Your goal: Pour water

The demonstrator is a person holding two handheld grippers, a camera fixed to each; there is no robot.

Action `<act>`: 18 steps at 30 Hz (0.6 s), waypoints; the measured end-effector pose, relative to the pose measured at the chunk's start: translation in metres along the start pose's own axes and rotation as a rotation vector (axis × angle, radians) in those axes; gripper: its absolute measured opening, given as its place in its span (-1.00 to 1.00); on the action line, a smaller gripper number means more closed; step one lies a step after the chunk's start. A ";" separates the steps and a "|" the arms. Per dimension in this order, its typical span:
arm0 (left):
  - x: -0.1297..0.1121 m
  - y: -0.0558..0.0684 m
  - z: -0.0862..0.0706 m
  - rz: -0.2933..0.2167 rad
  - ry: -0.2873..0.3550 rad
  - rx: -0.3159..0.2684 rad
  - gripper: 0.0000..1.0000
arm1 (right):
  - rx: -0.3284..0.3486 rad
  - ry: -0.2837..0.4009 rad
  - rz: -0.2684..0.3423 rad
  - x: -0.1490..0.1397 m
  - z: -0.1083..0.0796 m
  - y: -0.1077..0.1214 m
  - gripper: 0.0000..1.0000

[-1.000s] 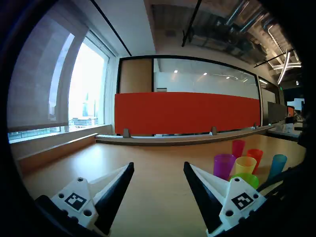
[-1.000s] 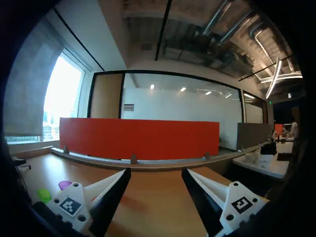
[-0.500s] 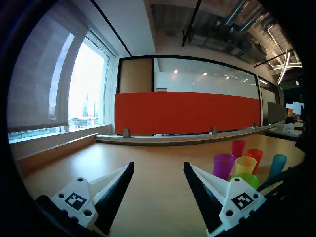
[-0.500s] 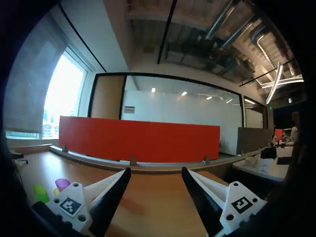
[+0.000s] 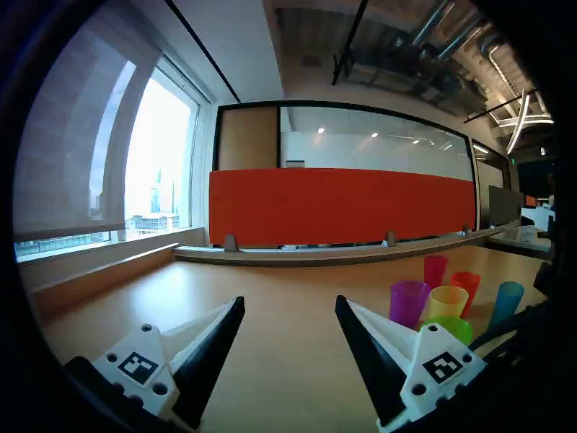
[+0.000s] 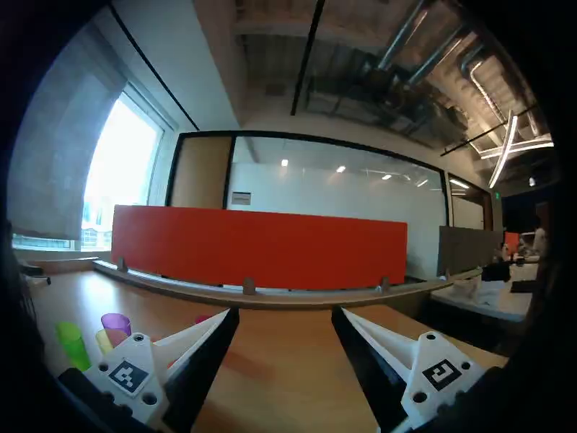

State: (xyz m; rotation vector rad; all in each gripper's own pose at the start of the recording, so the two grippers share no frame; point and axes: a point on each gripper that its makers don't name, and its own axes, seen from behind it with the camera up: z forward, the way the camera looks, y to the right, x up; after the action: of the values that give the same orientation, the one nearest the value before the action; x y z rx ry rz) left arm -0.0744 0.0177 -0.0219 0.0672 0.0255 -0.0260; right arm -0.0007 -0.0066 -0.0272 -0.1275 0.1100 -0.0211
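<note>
While both grippers point across the wooden table (image 5: 281,285), neither holds anything; the left gripper (image 5: 288,300) stands wide, bare table between its jaws; the right gripper (image 6: 283,312) is likewise wide and empty. Left gripper view: six cups stand upright in a cluster at right; green cup (image 5: 448,329) nearest, purple cup (image 5: 408,303) and yellow cup (image 5: 448,300) just behind it, pink cup (image 5: 435,270) and orange cup (image 5: 466,286) farther, blue cup (image 5: 508,302) rightmost; whether any holds water cannot be told. Right gripper view: green, purple and yellow cups sit at near left, beside that gripper. Red partition (image 5: 339,206) along the table's far edge; window (image 5: 159,173) at left.
</note>
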 end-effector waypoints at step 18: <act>0.001 -0.001 0.000 0.000 0.000 0.000 0.86 | 0.053 -0.040 0.014 -0.049 -0.007 -0.007 0.99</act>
State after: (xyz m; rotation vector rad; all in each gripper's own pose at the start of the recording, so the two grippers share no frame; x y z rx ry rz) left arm -0.0738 0.0167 -0.0220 0.0674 0.0255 -0.0259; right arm -0.0504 -0.0130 -0.0278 -0.0740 0.0703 -0.0072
